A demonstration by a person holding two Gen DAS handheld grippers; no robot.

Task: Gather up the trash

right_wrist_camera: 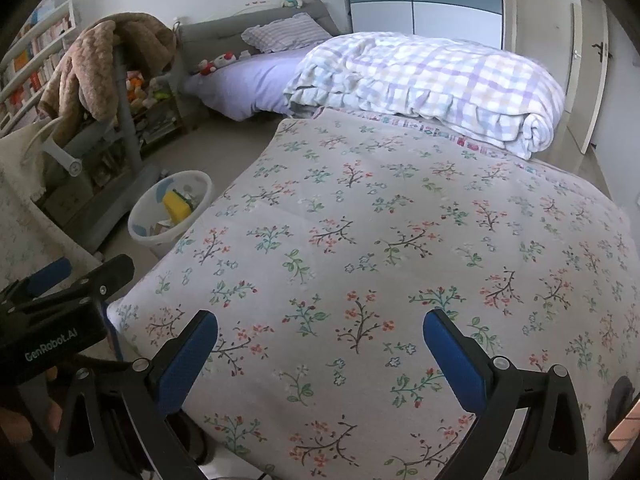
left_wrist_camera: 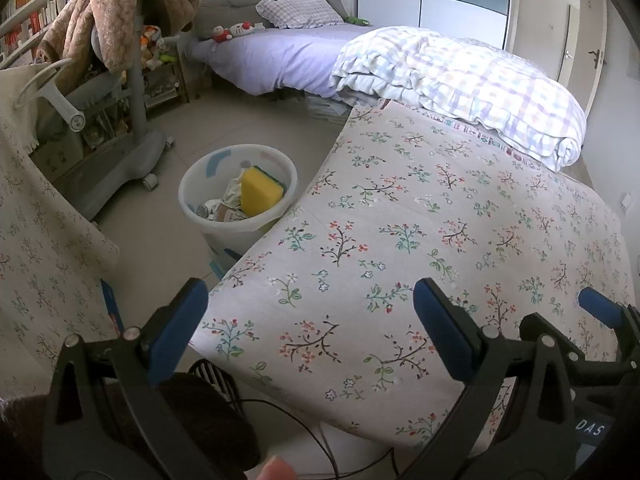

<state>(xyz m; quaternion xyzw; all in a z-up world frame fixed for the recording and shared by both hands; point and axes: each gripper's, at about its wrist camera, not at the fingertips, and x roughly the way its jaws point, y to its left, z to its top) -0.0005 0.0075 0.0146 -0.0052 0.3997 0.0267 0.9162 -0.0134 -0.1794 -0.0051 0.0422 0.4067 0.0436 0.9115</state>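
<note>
A white plastic bin (left_wrist_camera: 192, 188) stands on the floor beside the floral-covered table (left_wrist_camera: 420, 240). It holds a yellow sponge (left_wrist_camera: 258, 192) with a green back and crumpled paper scraps (left_wrist_camera: 224, 208). The same bin (right_wrist_camera: 140, 220) and sponge (right_wrist_camera: 176, 204) show at the left of the right wrist view. My left gripper (left_wrist_camera: 310, 328) is open over the table's near left corner, nothing between its blue pads. My right gripper (right_wrist_camera: 320, 354) is open above the near edge of the floral cloth (right_wrist_camera: 380, 240), also empty. No loose trash shows on the cloth.
A folded checked quilt (left_wrist_camera: 472, 80) lies at the table's far end. A grey wheeled stand (left_wrist_camera: 136, 80) draped with a brown plush blanket (left_wrist_camera: 116, 4) stands left of the bin. A bed (left_wrist_camera: 272, 56) and bookshelves (left_wrist_camera: 36, 12) lie behind. A black cable (left_wrist_camera: 304, 420) runs below the table edge.
</note>
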